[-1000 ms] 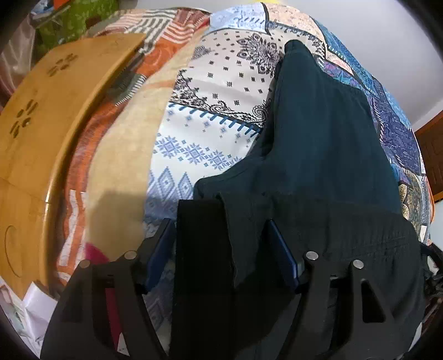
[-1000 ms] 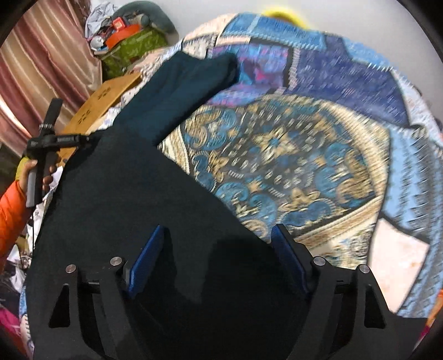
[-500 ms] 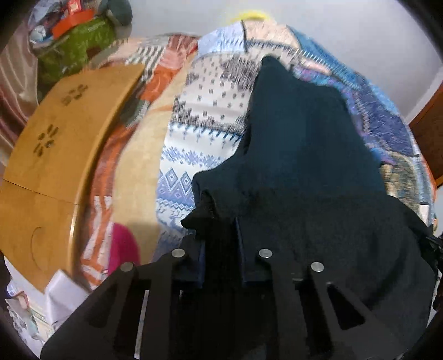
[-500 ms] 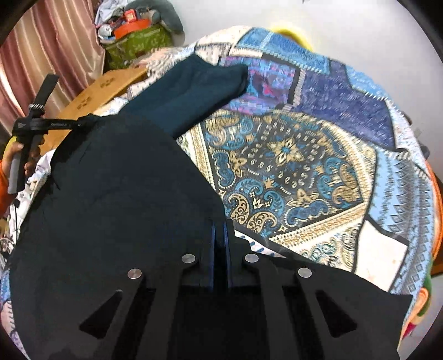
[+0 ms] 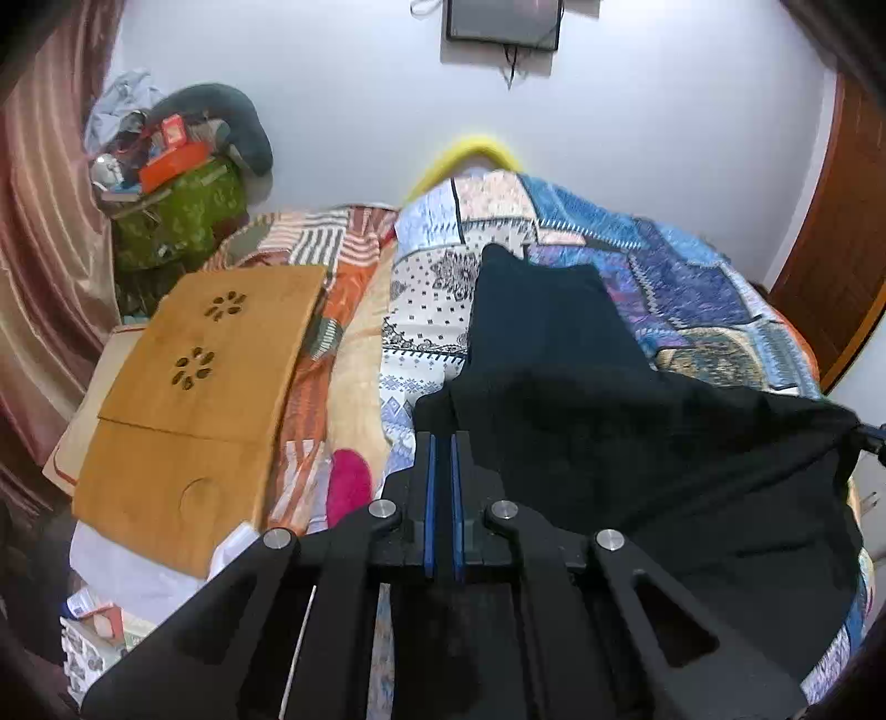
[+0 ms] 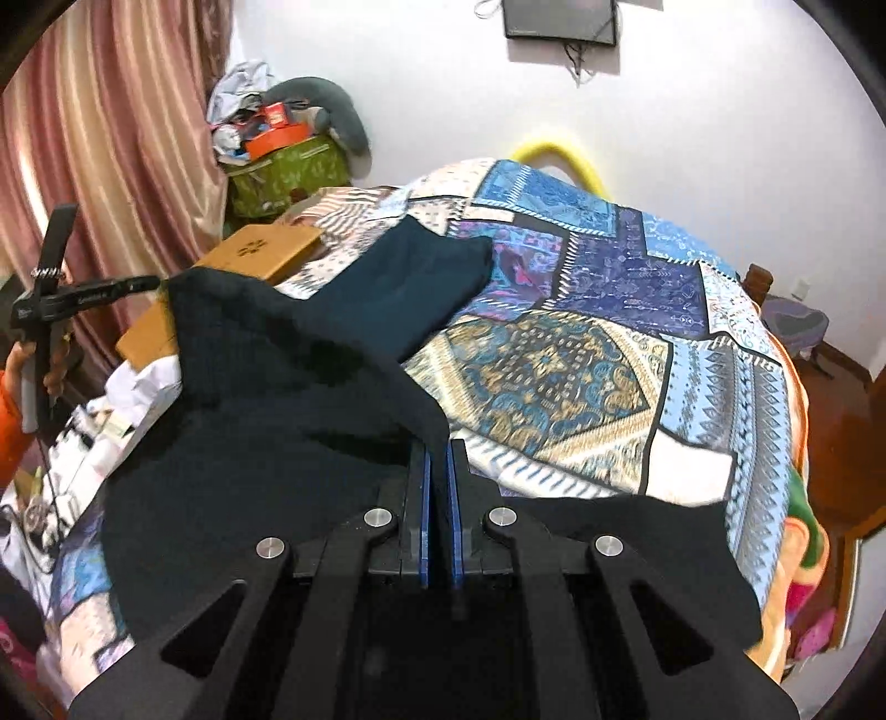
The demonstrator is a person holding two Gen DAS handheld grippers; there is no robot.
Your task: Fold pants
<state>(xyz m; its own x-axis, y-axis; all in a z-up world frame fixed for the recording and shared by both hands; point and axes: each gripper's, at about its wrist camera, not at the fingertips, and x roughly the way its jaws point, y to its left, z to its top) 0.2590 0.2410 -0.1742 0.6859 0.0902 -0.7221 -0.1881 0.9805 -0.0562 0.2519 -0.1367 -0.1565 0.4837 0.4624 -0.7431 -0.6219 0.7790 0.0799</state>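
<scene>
The pants (image 5: 637,432) hide the quilt (image 5: 692,299) beneath; wall screen (image 5: 501,25) cropped

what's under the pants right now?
Under the far legs of the pants lies the patchwork bedspread, which shows all around them. The near end is lifted, pinched by the left gripper and right gripper; what's beneath that part is hidden by fabric.

Both grippers, open one second ago, are now clamped on the pants (image 5: 637,443): the left gripper (image 5: 441,443) and the right gripper (image 6: 441,448) each pinch an upper corner. That end is raised off the bedspread (image 6: 637,360); the legs trail toward 12 o'clock.
</scene>
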